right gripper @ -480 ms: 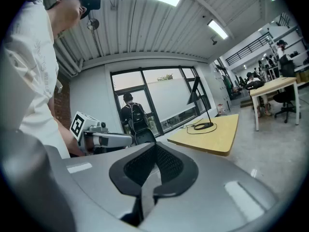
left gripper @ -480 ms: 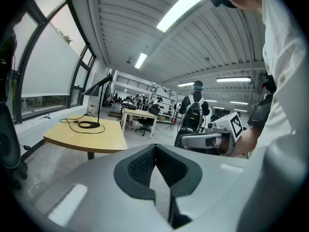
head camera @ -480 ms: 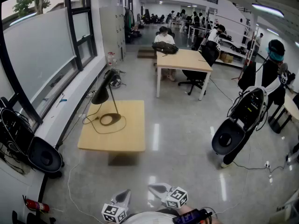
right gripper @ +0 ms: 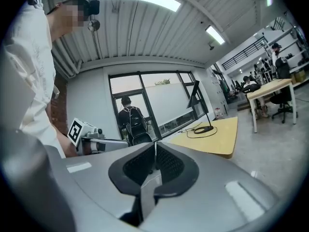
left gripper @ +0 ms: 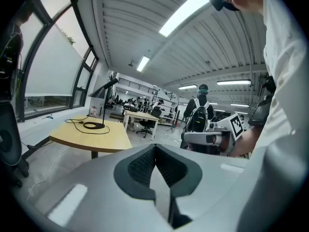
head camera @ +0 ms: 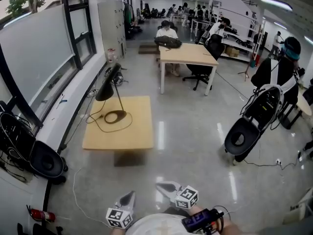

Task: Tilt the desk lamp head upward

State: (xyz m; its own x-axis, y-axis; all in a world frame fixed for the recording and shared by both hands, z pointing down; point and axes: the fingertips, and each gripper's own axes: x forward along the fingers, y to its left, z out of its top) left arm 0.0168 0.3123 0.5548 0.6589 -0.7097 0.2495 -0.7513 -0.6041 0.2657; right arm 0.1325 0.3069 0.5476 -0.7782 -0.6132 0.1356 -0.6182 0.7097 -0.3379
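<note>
Approach step, judged: left gripper (head camera: 129, 198) and right gripper (head camera: 165, 185) both closed, empty, well apart from desk lamp (head camera: 111, 93) at 11 o'clock. Next: advance, open jaws, grasp lamp head (head camera: 104, 94)

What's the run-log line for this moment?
phase: pre-contact | left tongs: shut, empty | right tongs: shut, empty | desk lamp: untouched, on table

**Head view, lower edge.** The left gripper (head camera: 129, 196) and the right gripper (head camera: 160, 184) are held low, just in front of the person's torso (head camera: 156, 227). Both point forward, their tips near each other but apart. Behind the jaws sit the left marker cube (head camera: 119, 219) and the right marker cube (head camera: 186, 197). The right forearm (head camera: 226, 227) enters from the lower right.

**Gripper views.** On each gripper the jaws stand together, pads meeting, with nothing between them
</note>
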